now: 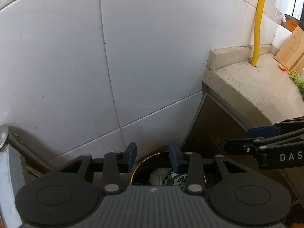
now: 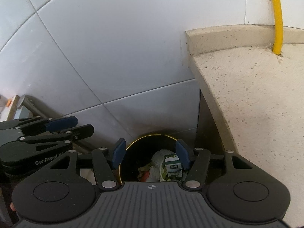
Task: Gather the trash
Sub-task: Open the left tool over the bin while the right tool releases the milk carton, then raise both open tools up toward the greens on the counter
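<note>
Nearest the lens, the left gripper [image 1: 153,156] hangs over the bin [image 1: 141,164], its ribbed grey body and blue rubber pads matte and clean; the jaws stand part open with nothing between them. In the right wrist view the right gripper [image 2: 151,154] sits wider apart, also empty, framing the same round black bin [image 2: 129,155] with its thin gold rim. Inside lie crumpled white paper [image 2: 158,157], limp green scraps and a small green-and-white carton [image 2: 172,168], so part of the trash looks already dropped in. To the left a dull metal bracket [image 1: 13,142] meets the glossy white wall tiles [image 1: 57,66]. Further right, the speckled stone counter [image 1: 247,87] carries a yellow hose [image 1: 258,22], a pale wooden board [image 1: 290,51], and orange and green peelings [image 1: 294,76] that seem left to collect.
</note>
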Demonstrator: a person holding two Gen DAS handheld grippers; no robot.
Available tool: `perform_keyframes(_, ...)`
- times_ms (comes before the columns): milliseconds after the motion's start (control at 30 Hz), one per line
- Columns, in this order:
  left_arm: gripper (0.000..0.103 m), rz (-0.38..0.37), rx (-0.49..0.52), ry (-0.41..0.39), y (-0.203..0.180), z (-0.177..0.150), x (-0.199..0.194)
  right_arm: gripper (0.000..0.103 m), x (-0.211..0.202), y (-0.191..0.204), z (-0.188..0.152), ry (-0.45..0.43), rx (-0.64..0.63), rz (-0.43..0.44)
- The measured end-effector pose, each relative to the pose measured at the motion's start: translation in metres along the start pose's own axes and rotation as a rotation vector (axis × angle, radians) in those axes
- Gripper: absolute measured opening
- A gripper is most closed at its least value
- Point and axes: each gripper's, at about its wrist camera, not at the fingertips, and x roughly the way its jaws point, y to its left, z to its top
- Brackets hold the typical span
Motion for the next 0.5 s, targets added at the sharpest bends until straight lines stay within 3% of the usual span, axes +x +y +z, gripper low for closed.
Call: perform_keyframes(500, 0.032, 0.025, 0.014, -0.010, -0.003, -0.001, 0.000, 0.073, -0.011, -0.002, -0.005, -0.023, -0.010, -0.021)
